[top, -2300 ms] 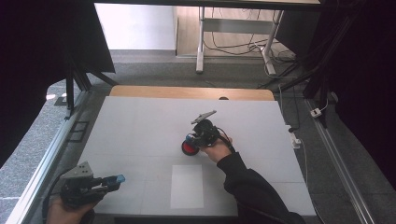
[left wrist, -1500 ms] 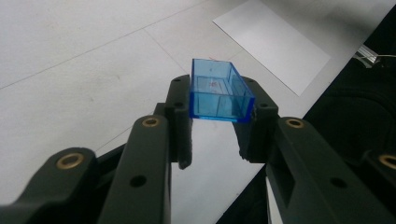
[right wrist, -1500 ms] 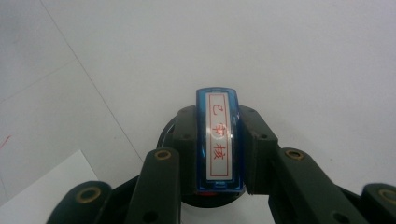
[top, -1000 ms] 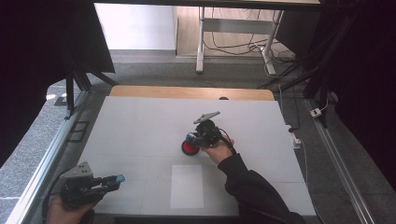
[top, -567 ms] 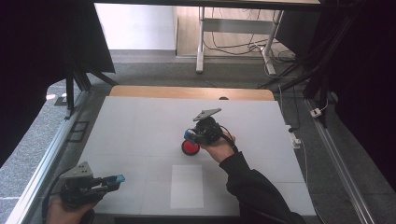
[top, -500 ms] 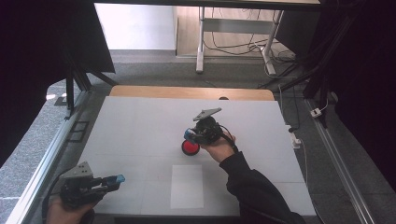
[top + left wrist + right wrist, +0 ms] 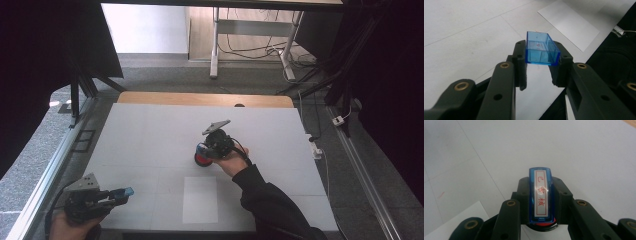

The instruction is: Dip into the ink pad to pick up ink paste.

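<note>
1. The left tongs (image 7: 541, 67) are pinching a clear blue plastic cap (image 7: 541, 50), a small open-topped box, at the near left corner of the bench (image 7: 150, 130).
2. Over at mid-bench, the right tongs (image 7: 541, 202) are clamped on a blue rectangular stamp with a white label of red characters (image 7: 541, 195). Its long axis runs straight out along the jaws, and its foot stands on a red round ink pad (image 7: 201, 160).
3. Here is the relation that counts: cap and stamp are well apart, the cap near-left, the stamp to its far right. A white paper sheet (image 7: 200, 199) lies flat on the bench between them, nearer the stamp.
4. My read: the right hand is closer to that sheet, so the stamp would travel back toward the near edge.
5. The surface is plain white board with faint seams and a wooden strip along the far edge. Beyond it are grey floor, table legs and loose cables.
</note>
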